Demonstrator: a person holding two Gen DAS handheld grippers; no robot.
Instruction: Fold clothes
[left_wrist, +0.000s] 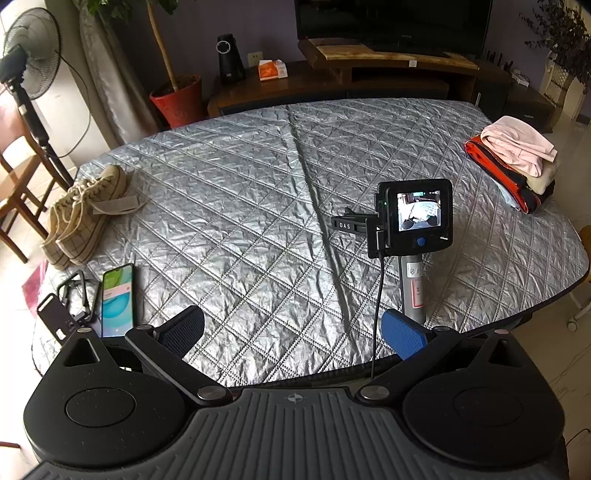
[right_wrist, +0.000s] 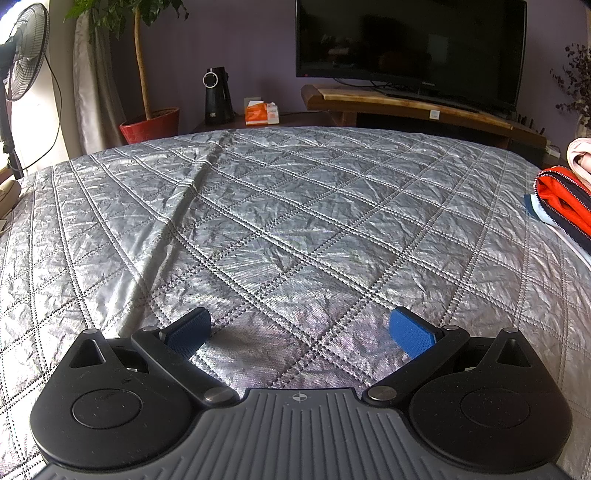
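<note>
A silver quilted cover (left_wrist: 258, 206) with diamond stitching lay over the whole table, wrinkled, with one long crease running from its far edge toward the near edge. The left claw (left_wrist: 293, 330) hovered above the near edge of that cover, its blue-padded fingers spread wide and holding nothing; the right claw (right_wrist: 301, 332) sat low over the cover, likewise wide apart and empty. The stack of folded clothes (left_wrist: 517, 162), pink on top, cream beneath and an orange-and-navy piece at the bottom, rested at the cover's right edge, well apart from both claws. At the cover's left edge a pair of beige sneakers (left_wrist: 83, 214) lay on their sides, and nearer the camera a smartphone (left_wrist: 117, 299) with its screen lit sat beside a black phone holder (left_wrist: 64, 306). A handheld camera (left_wrist: 413, 218) with a lit screen stood upright right of the crease. Beyond the cover's far edge stood a dark television (right_wrist: 410, 48) on a wooden stand (right_wrist: 406, 107), a red plant pot (right_wrist: 151, 125), a standing fan (left_wrist: 31, 55) and an orange tissue box (right_wrist: 260, 112).
</note>
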